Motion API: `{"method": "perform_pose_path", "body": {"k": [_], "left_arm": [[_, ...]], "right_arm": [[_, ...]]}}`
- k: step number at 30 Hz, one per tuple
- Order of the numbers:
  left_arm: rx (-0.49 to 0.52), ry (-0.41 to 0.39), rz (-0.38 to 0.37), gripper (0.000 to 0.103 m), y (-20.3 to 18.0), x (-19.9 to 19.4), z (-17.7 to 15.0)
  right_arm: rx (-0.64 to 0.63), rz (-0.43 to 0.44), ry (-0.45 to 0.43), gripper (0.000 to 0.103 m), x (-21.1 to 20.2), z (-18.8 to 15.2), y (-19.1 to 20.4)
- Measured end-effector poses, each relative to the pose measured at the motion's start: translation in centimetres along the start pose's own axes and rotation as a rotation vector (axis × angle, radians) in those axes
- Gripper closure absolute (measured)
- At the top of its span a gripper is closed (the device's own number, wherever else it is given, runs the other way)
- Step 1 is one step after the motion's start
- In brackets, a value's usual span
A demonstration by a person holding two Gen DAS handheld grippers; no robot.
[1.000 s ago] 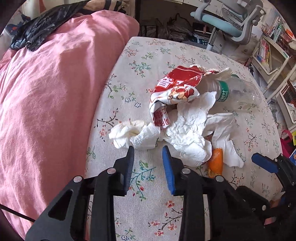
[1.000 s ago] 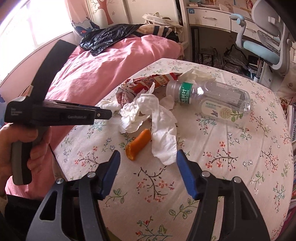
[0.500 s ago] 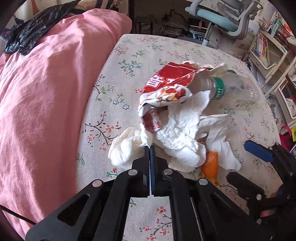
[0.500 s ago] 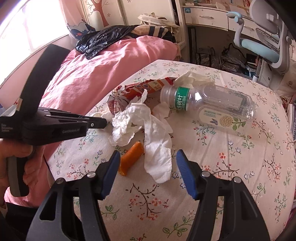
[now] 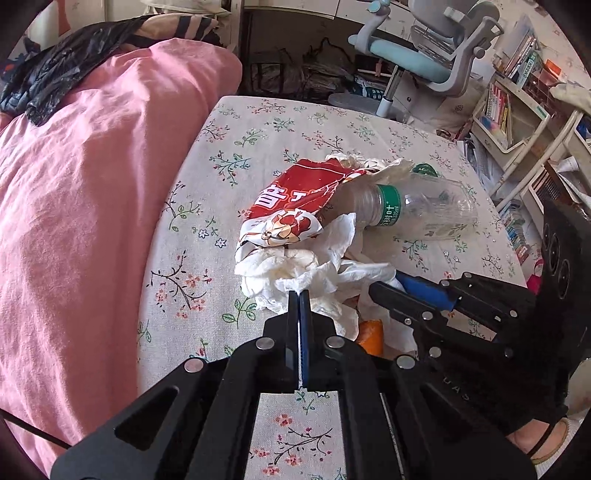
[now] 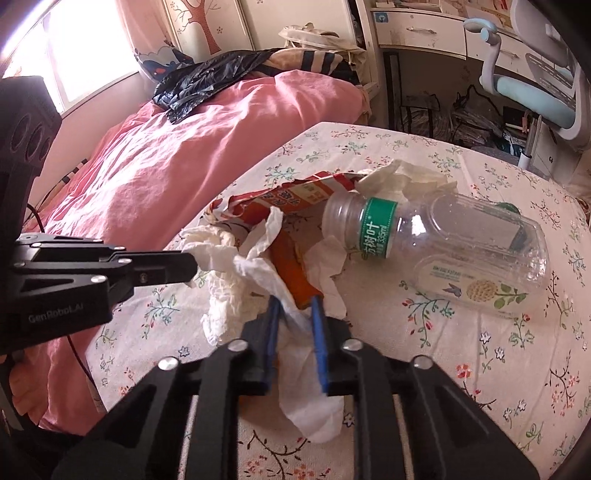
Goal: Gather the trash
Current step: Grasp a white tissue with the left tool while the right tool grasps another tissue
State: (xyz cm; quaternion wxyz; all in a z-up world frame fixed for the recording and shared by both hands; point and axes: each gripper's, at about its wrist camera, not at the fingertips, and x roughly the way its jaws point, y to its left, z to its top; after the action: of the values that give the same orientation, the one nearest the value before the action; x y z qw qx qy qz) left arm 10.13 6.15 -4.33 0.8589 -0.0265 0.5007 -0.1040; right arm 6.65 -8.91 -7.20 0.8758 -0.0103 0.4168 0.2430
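A heap of trash lies on the floral tablecloth (image 5: pixel 258 129): a torn red snack bag (image 5: pixel 295 195), a clear plastic bottle (image 5: pixel 424 206) on its side, crumpled white tissue (image 5: pixel 295 269) and an orange wrapper (image 6: pixel 291 273). My left gripper (image 5: pixel 299 295) is shut on a fold of the tissue at the near left of the heap; in the right wrist view, the left gripper (image 6: pixel 188 264) pinches that tissue's left end. My right gripper (image 6: pixel 294 306) has its jaws closing, with the near end of the orange wrapper and a strip of tissue squeezed between the blue pads (image 6: pixel 274 314).
Pink bedding (image 5: pixel 92 184) rises along the table's left side, with a black plastic bag (image 6: pixel 207 85) on top. Beyond the table stand an office chair (image 5: pixel 436 55) and a desk (image 6: pixel 424 29). Bookshelves (image 5: pixel 517 103) stand at the right.
My left gripper closed on the tissue and has drawn it up a little. My right gripper moved forward over the orange wrapper and its jaws came together around it.
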Motion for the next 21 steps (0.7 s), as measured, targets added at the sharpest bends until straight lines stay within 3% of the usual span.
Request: {"method": "perform_pose_path", "body": {"k": [9, 21], "left_arm": [[-0.009, -0.031, -0.027, 0.101, -0.9, -2.2, -1.6], [0.029, -0.048, -0.018, 0.101, -5.6, -5.7, -9.0]], "right_arm": [[0.013, -0.012, -0.068, 0.093, -5.3, -1.1, -1.2], [0.028, 0.077, -0.054, 0.093, -12.5, -8.2, 0.5]]}}
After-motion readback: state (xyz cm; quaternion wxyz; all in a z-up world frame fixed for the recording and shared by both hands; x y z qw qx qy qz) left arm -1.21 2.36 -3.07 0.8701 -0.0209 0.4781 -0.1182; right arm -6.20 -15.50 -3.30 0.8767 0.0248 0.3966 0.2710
